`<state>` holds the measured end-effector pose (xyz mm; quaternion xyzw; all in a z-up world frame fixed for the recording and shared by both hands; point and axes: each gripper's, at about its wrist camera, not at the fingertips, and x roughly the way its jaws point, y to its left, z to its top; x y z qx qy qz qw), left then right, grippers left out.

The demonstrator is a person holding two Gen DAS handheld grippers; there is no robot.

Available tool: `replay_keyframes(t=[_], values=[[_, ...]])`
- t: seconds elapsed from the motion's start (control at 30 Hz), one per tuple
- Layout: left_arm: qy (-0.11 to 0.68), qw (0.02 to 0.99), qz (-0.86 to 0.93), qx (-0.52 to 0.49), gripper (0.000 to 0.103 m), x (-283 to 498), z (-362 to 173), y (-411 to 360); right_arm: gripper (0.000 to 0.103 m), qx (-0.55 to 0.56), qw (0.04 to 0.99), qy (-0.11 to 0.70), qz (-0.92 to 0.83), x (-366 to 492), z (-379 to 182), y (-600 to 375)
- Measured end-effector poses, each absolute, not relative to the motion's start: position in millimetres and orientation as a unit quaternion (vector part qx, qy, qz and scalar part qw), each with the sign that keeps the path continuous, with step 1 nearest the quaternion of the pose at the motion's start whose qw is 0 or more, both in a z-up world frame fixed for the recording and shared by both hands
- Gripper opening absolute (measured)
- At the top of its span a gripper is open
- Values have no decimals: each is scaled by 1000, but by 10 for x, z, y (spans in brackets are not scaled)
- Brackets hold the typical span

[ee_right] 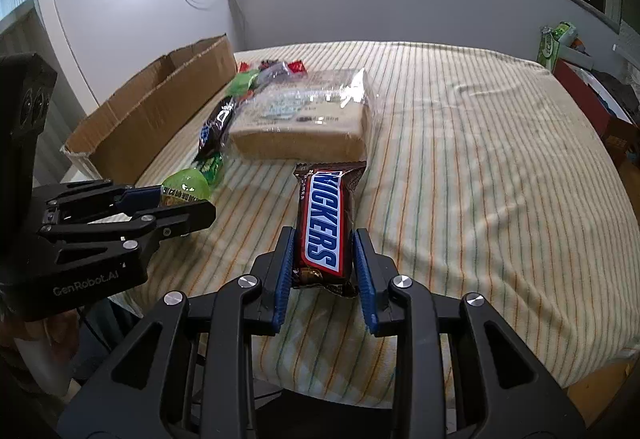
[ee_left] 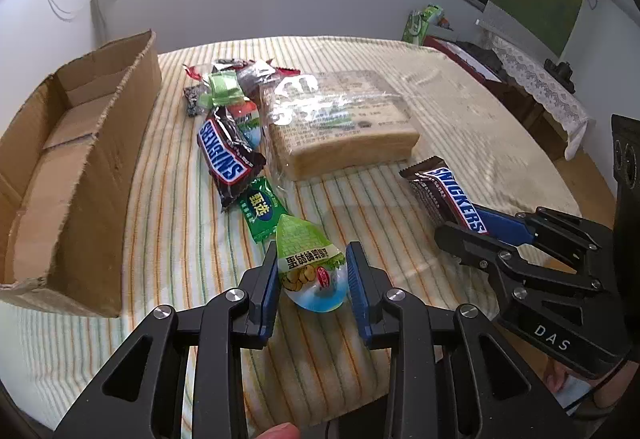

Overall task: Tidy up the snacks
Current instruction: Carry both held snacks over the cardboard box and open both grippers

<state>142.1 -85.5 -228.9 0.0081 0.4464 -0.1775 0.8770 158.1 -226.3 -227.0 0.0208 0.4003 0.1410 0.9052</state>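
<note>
Seen along the left gripper (ee_left: 313,281), its blue pads had drawn in against the sides of a teardrop-shaped green snack pouch (ee_left: 310,269), which sat between them low over the striped cloth (ee_left: 460,99); whether it had cleared the cloth I could not tell. Just beyond it lay a small green sachet (ee_left: 261,208), then a second Snickers bar (ee_left: 228,155), a clear-wrapped block of wafer biscuits (ee_left: 340,127) and a heap of small sweets (ee_left: 232,83) at the far end. The open cardboard box (ee_left: 80,167) stood along the left edge of the table, and I saw nothing in the part of it that showed. Off to the right, the other gripper had a Snickers bar by its near end.

Seen along the right gripper (ee_right: 325,259), the jaws stood narrow and clamped on the lower half of that Snickers bar (ee_right: 325,223), whose far end pointed toward the biscuits (ee_right: 304,135). The bar looked tipped up off the cloth (ee_right: 480,159). The left tool (ee_right: 160,203) showed at the left with the green pouch (ee_right: 185,186) pinched at its tip, and the box (ee_right: 152,111) lay beyond it.

To my eye, both hands were at the pick-up stage, each with one snack secured. Next would come lifting both clear and carrying them leftward over the box wall, the right hand travelling farthest, without snagging the pile between.
</note>
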Motion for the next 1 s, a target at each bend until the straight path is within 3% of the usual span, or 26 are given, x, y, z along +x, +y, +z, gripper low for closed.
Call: replay_keyframes(t=[0.53, 1.0], values=[[372, 913, -166, 5, 30, 1396, -1598, -496, 30, -7, 922, 359, 143, 1570, -1745, -2051], [329, 942, -59, -30, 30, 1519, -1299, 637, 30, -69, 917, 321, 229, 1882, -1283, -738]])
